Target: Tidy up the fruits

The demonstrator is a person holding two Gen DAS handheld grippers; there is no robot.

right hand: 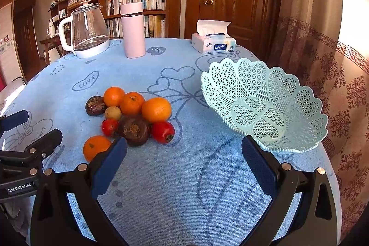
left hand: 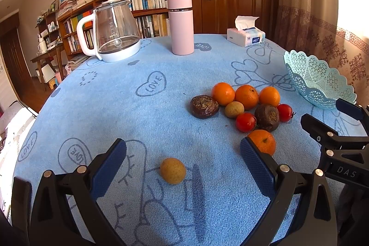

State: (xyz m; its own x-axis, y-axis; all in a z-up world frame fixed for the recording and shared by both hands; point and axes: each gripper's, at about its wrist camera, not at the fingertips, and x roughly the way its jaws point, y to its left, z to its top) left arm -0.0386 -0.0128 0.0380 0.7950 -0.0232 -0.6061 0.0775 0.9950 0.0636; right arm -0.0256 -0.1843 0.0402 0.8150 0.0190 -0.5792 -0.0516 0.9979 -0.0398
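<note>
- Tan and dry-skinned, a small round fruit point(left hand: 173, 170) lies alone on the tabletop point(left hand: 138, 121), directly ahead of the left hand-held gripper point(left hand: 183, 153) and between the lines of its two open fingers. It is close to a ball, so no long axis matters; only a thin stem points to the left.
- The left hand-held gripper holds nothing, its jaws wide apart. The right hand-held gripper point(right hand: 184, 153) is also open and empty, over bare cloth.
- The other fruits lie in one pile point(right hand: 133, 114), far and right of the lone fruit and left of the right hand-held gripper. One orange point(right hand: 95, 146) sits apart at the near side of the pile, just beside the right hand-held gripper's left finger.
- The basket point(right hand: 299, 107) stands at the right edge of the tabletop and has no fruit in it. It is nearer to the right hand.
- I judge that the left hand is better placed for the lone fruit, the right one for the pile and the basket.
- Materials: the cloth is blue, soft and fuzzy. The basket is pale plastic lattice with a scalloped rim. The oranges point(right hand: 156, 109) are smooth, the tomatoes point(right hand: 162, 131) glossy, and the dark fruits point(right hand: 135, 129) wrinkled.
- Round fruits may roll when they are pushed.
</note>
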